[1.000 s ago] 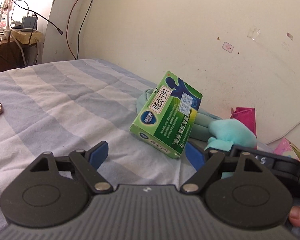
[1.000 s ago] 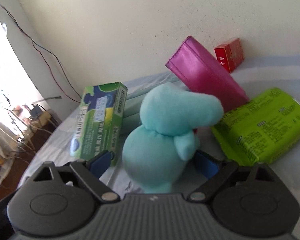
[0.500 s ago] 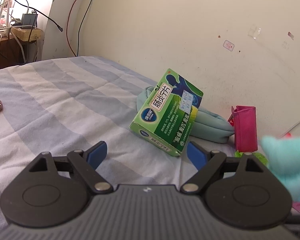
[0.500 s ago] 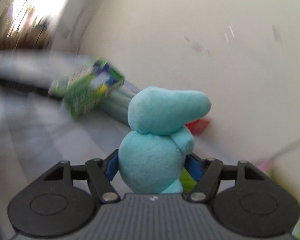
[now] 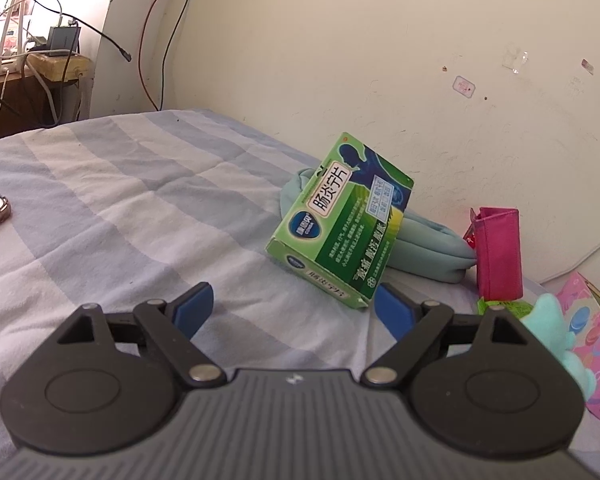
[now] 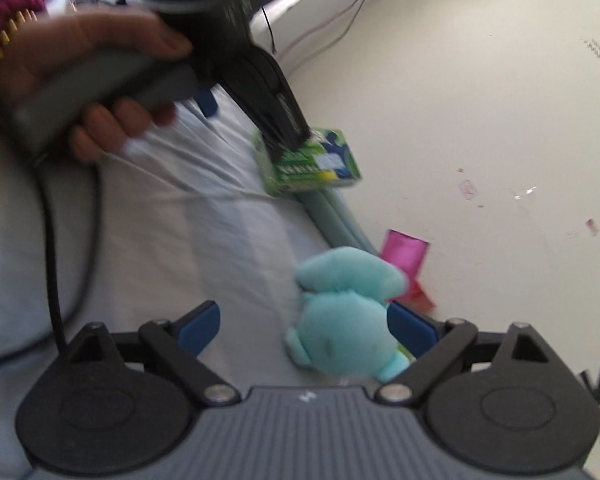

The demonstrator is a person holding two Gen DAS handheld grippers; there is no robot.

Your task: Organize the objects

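Striped blue and white bedding (image 5: 112, 208) covers a bed pushed against a cream wall (image 5: 380, 60) with small marks on it. On the bedding near the wall stands a green cardboard box (image 5: 342, 220), a flat rectangle with print on its face. It is tilted, leaning back on a pale green soft roll (image 5: 432, 250), and its long side runs from low left up to the right in the left view. A soft teal plush toy (image 6: 346, 314) lies on the bedding further along the wall. It looks fuzzy and round, with its wide head toward the wall and its body toward the camera. The right gripper (image 6: 306, 322) has the toy between its blue pads, and the jaws are opening; the right pad is close to the toy, the left pad is well away from it, so it is not squeezed. The left gripper (image 5: 292, 306) is spread wide just in front of the box's low corner, with nothing between its pads, and its jaws are not touching the box. A hand (image 6: 92, 80) holds its grey handle in the right view. A pink fabric pouch (image 5: 498, 254) stands upright beside the roll. A pink patterned packet (image 5: 596, 344) lies near the plush toy.
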